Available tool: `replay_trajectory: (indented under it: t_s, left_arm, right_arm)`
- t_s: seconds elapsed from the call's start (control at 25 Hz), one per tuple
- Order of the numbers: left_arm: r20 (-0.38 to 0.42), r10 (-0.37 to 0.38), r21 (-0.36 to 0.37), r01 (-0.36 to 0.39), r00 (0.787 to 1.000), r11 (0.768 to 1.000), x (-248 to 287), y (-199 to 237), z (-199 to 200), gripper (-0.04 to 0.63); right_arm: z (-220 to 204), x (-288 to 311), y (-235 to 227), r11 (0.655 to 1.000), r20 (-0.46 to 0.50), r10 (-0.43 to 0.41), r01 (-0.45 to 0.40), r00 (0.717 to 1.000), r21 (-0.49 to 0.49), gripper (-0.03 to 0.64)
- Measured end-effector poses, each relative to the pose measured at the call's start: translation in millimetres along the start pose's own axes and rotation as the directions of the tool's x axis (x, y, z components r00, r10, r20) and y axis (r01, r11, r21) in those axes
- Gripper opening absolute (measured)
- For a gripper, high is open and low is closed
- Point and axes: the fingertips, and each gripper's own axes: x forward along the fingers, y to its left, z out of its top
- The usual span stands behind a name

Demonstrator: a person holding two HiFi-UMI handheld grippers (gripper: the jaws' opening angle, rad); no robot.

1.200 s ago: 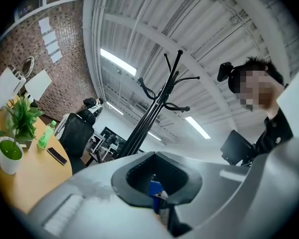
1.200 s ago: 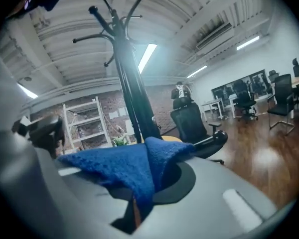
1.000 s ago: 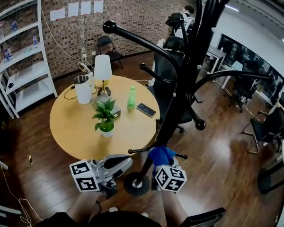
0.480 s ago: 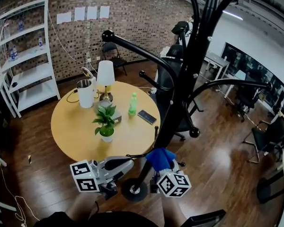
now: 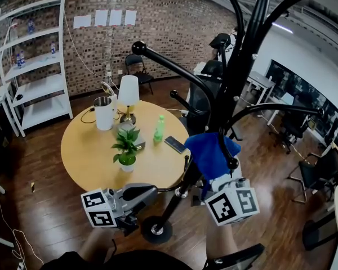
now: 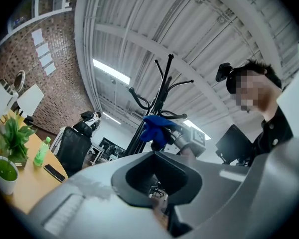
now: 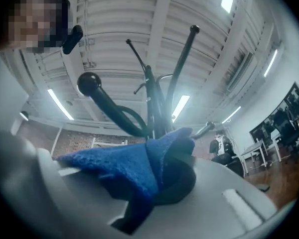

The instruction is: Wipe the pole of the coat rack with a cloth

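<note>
Clamping a bunched blue cloth [image 5: 211, 151], the right tool [image 5: 207, 180] has its jaws closed on the fabric, which lies against the black coat rack pole [image 5: 239, 75] partway up, above the round base [image 5: 156, 229] and beside the round wooden table [image 5: 90, 151]. The cloth is nubby, deep blue and folded into a peak that spills over the jaws; the pole is glossy, with curved ball-tipped arms [image 5: 169, 61]. The left tool [image 5: 146, 193] is low near the base, jaws together with nothing between them.
</note>
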Motion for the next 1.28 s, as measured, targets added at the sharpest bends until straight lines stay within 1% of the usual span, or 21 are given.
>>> replay_trajectory:
  t_s: [0.16, 0.24, 0.32, 0.44, 0.64, 0.72, 0.8, 0.88, 1.0, 1.12, 1.2, 1.28]
  left_arm:
    - [0.006, 0.012, 0.011, -0.012, 1.0, 1.0, -1, 3, 4, 0.002]
    - [0.006, 0.019, 0.01, -0.019, 1.0, 1.0, -2, 6, 5, 0.003]
    - [0.004, 0.024, 0.007, -0.024, 1.0, 1.0, -1, 9, 4, 0.002]
    - [-0.006, 0.029, 0.001, -0.029, 1.0, 1.0, 3, 13, 2, 0.002]
    - [-0.034, 0.021, -0.008, -0.021, 0.999, 1.0, 11, 15, -4, 0.002]
    - [-0.042, 0.019, -0.016, -0.019, 0.999, 1.0, 14, 16, -8, 0.002]
    - [-0.045, 0.011, -0.025, -0.012, 0.999, 1.0, 17, 14, -10, 0.002]
    - [-0.049, 0.003, -0.029, -0.004, 0.999, 1.0, 19, 11, -12, 0.003]
    - [-0.058, 0.001, -0.034, -0.003, 0.998, 0.999, 19, 9, -14, 0.002]
    - [-0.064, 0.007, -0.035, -0.009, 0.998, 0.999, 17, 10, -16, 0.002]
    - [-0.065, 0.01, -0.034, -0.012, 0.998, 0.999, 16, 11, -17, 0.002]
    - [-0.063, 0.014, -0.033, -0.016, 0.998, 0.999, 15, 11, -16, 0.003]
  right_arm:
    - [10, 6, 3, 0.999, 0.014, 0.022, -0.021, 1.0, -0.043, 0.025]
    - [5, 2, 2, 0.999, 0.015, 0.018, -0.017, 1.0, -0.047, 0.025]
    - [-11, -5, -1, 1.0, -0.013, 0.013, -0.013, 1.0, -0.026, 0.025]
    - [-53, -21, -7, 1.0, -0.081, 0.001, 0.0, 0.997, 0.017, 0.025]
    - [-146, -64, -21, 0.989, -0.2, -0.064, 0.089, 0.978, 0.12, 0.025]
    - [-186, -82, -27, 0.987, -0.264, -0.082, 0.114, 0.961, 0.111, 0.025]
    - [-224, -100, -32, 0.986, -0.334, -0.093, 0.134, 0.938, 0.102, 0.025]
    - [-254, -114, -36, 0.98, -0.379, -0.088, 0.148, 0.921, 0.132, 0.025]
    - [-282, -128, -40, 0.975, -0.423, -0.085, 0.163, 0.902, 0.152, 0.025]
    - [-300, -136, -44, 0.966, -0.467, -0.094, 0.194, 0.879, 0.17, 0.025]
    - [-306, -139, -46, 0.964, -0.473, -0.097, 0.201, 0.876, 0.176, 0.025]
    - [-307, -140, -46, 0.963, -0.468, -0.091, 0.197, 0.879, 0.183, 0.025]
